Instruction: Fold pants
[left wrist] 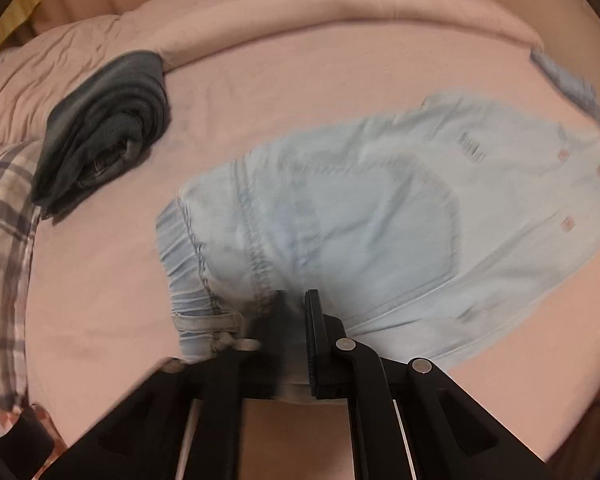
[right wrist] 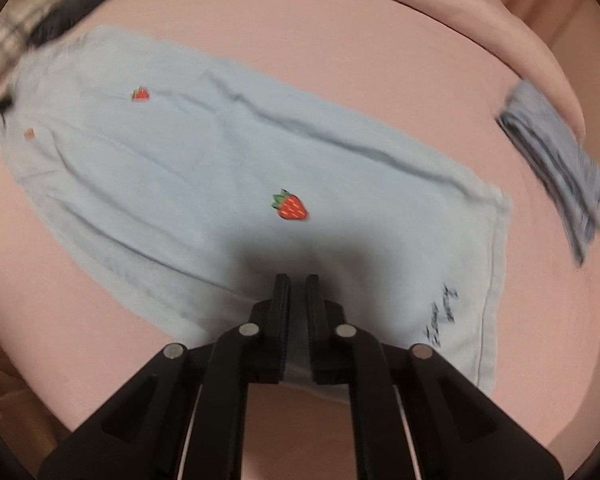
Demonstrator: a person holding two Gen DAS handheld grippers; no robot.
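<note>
Light blue denim pants (left wrist: 360, 208) lie spread on a pink bed sheet (left wrist: 100, 280). Their gathered elastic waistband (left wrist: 180, 248) with a drawstring is at the left of the left wrist view. My left gripper (left wrist: 296, 300) is shut on the near edge of the pants just beside the waistband, with cloth between its fingers. In the right wrist view the pants (right wrist: 220, 160) show a leg with strawberry patches (right wrist: 292, 206) and a hem at the right. My right gripper (right wrist: 299, 280) is shut on the near edge of that leg. Both views are blurred by motion.
A dark folded garment (left wrist: 100, 132) lies at the left beside a plaid cloth (left wrist: 4, 240). A folded blue-grey garment (right wrist: 556, 160) sits at the right, near the hem. A rolled pink duvet (left wrist: 300, 12) runs along the far side of the bed.
</note>
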